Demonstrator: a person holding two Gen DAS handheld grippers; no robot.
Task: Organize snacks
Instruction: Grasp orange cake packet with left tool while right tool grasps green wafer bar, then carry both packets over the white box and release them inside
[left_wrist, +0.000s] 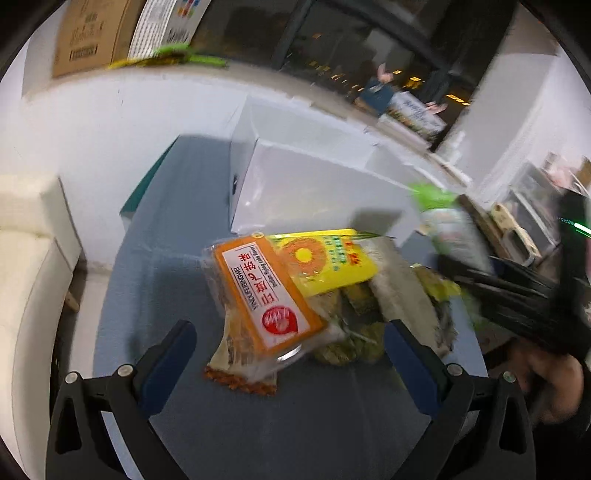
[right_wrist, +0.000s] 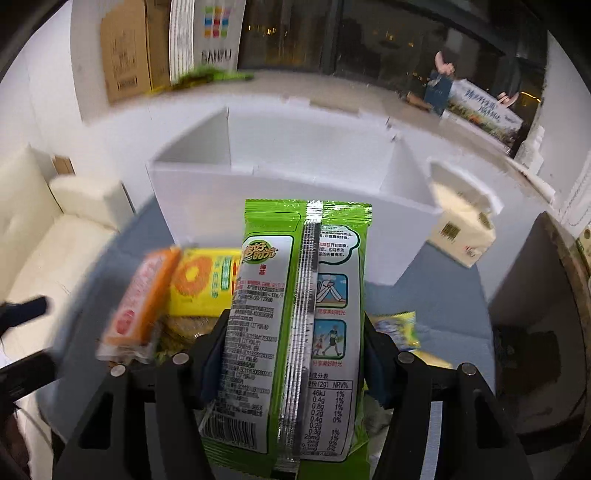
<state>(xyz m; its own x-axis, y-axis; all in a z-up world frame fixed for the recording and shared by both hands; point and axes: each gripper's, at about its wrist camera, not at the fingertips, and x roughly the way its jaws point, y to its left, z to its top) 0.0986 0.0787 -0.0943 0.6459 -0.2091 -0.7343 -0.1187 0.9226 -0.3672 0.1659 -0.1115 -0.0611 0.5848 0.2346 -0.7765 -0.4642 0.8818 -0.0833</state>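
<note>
The green seaweed packet (right_wrist: 295, 325) sits clamped in my right jaws, my left jaws wide over the snack pile (left_wrist: 295, 295) at twelve o'clock.

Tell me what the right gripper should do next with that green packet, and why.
Probably carry it forward and up over the white divided box. The right gripper is shut on the green seaweed packet, which is lifted off the snack pile, and the box compartments just behind look empty.

Green seaweed packet (right_wrist: 295, 332): glossy plastic film, silver foil seam; white divided box (right_wrist: 295, 184): matt foam board; orange-labelled clear pack (left_wrist: 266, 295): shiny film
</note>
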